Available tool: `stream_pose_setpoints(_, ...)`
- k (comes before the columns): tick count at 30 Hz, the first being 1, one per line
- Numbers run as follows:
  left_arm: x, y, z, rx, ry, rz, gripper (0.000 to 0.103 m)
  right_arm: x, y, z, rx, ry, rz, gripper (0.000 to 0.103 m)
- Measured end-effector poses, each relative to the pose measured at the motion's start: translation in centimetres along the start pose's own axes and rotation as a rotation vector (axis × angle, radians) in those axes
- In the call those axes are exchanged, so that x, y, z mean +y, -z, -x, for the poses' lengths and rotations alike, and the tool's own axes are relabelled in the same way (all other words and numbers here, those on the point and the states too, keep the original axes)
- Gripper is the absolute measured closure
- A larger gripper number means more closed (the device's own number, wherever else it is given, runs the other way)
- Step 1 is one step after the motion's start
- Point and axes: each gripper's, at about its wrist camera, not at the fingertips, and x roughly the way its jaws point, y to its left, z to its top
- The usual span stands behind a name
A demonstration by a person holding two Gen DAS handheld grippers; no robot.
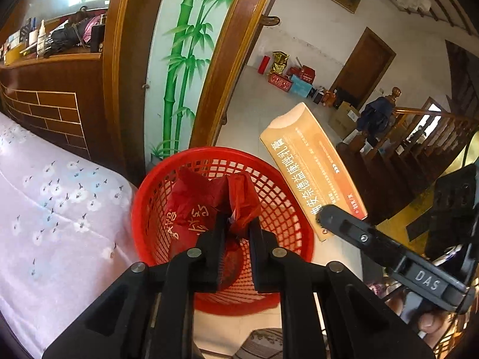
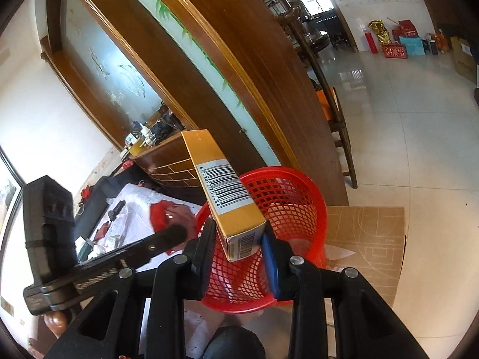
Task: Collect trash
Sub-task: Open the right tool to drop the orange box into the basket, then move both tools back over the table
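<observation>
Both grippers over the red bin, each with a piece of trash pinched.

From the left: the flowered cloth [image 1: 45, 203], then the red mesh basket [image 1: 281, 209], above which the left gripper [image 1: 236, 224] is clamped narrow on the crumpled red wrapper [image 1: 215, 200]. Right of it, the right gripper [image 2: 238, 236] pinches the orange carton [image 2: 223, 185] by its bottom end, its length standing up past the rim. Risks, as I judge them: the long carton could pivot in so short a grip, or strike the rim and fall outside; the two grippers, close together, could knock each other.
</observation>
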Motion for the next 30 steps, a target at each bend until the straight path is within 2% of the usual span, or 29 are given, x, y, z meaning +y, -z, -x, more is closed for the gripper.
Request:
stream_pose_setpoints(1, 0.2, 0.1, -0.3, 0.003, -0.001, -0.003, 0.079, 0.0, 0.0, -0.2, 0.002, 0.007, 0.004, 0.071)
stream_pose_setpoints(2, 0.3, 0.2, -0.4, 0.003, -0.006, -0.001, 0.064, -0.1, -0.1, -0.6, 0.004, 0.013, 0.007, 0.070)
stream_pose_setpoints(4, 0.9, 0.2, -0.4, -0.012, -0.032, 0.013, 0.045, -0.3, -0.4, -0.9, -0.011, 0.038, 0.009, 0.069)
stream_pose_setpoints(5, 1.3, 0.4, 0.1, -0.028, -0.036, 0.028, 0.044, -0.2, -0.5, -0.9, -0.015, 0.052, 0.021, 0.065)
stream_pose_setpoints(6, 1.5, 0.4, 0.6, -0.034, -0.034, 0.036, 0.044, 0.0, -0.6, -0.9, -0.017, 0.055, 0.031, 0.053)
stream_pose_setpoints(7, 1.8, 0.5, 1.3, -0.043, -0.028, 0.044, 0.044, -0.1, -0.6, -0.7, -0.022, 0.048, 0.027, 0.047)
stream_pose_setpoints(10, 2.2, 0.9, 4.3, -0.085, -0.042, 0.062, 0.043, 0.1, -0.7, -0.3, -0.030, 0.030, 0.028, 0.047)
stream_pose_setpoints(12, 2.6, 1.4, 7.4, -0.135, -0.045, 0.072, 0.037, 0.9, -0.7, 0.4, -0.045, 0.005, 0.037, 0.047)
stream_pose_setpoints(14, 3.0, 2.6, 11.4, -0.203, -0.092, 0.082, 0.028, 2.3, -0.6, 0.7, -0.057, -0.045, 0.060, 0.044)
stream_pose_setpoints(16, 3.3, 3.9, 14.8, -0.246, -0.127, 0.087, 0.026, 4.0, -0.2, 1.2, -0.075, -0.097, 0.098, 0.030)
stream_pose_setpoints(19, 4.6, 6.6, 20.0, -0.314, -0.248, 0.115, 0.026, 7.8, 0.8, 2.2, -0.096, -0.192, 0.175, 0.018)
stream_pose_setpoints(23, 7.4, 10.8, 26.7, -0.418, -0.494, 0.229, 0.025, 13.5, 2.9, 2.6, -0.103, -0.312, 0.287, 0.016)
stream_pose_setpoints(26, 10.1, 13.8, 30.6, -0.420, -0.594, 0.334, 0.025, 17.2, 4.6, 2.3, -0.078, -0.387, 0.342, 0.016)
stream_pose_setpoints(30, 12.4, 17.4, 35.3, -0.442, -0.704, 0.434, 0.025, 21.1, 7.1, 1.4, -0.014, -0.422, 0.406, 0.016)
